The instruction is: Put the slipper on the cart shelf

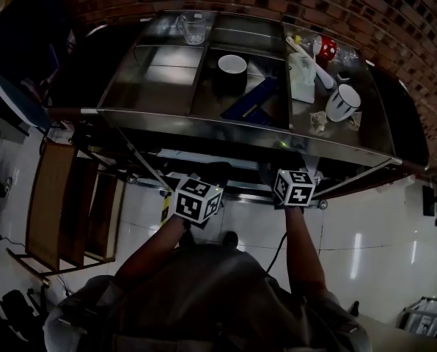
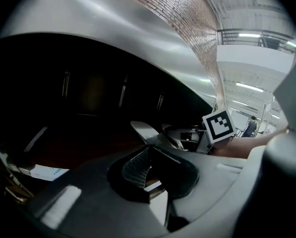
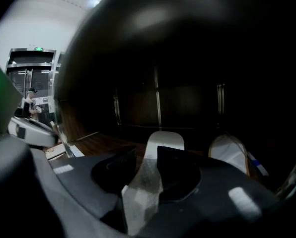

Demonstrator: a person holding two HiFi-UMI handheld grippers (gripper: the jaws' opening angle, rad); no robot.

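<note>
The slipper (image 3: 147, 182) is white and thin, with a woven pattern. It stands in the lower centre of the right gripper view, and the right gripper (image 3: 144, 157) has its jaws closed on it, the rounded end coming out above them. I judge it very light and soft, so it will bend and hang. A hold across the sole, as here, seems safer than one on a loose edge, and it is not fragile. A second slipper (image 3: 228, 152) lies at the right on the brown shelf (image 3: 96, 144), near but apart. The left gripper (image 2: 147, 155) has its jaw tips together, with nothing between them that I can see. Its view shows a pale shape (image 2: 144, 130) just above the jaws, maybe a slipper; I cannot tell which. The head view shows no slipper. It shows only the cart (image 1: 204, 119) top with a bowl (image 1: 232, 66) and a mug (image 1: 343, 103), and both grippers reaching under its front rim at lower centre.
</note>
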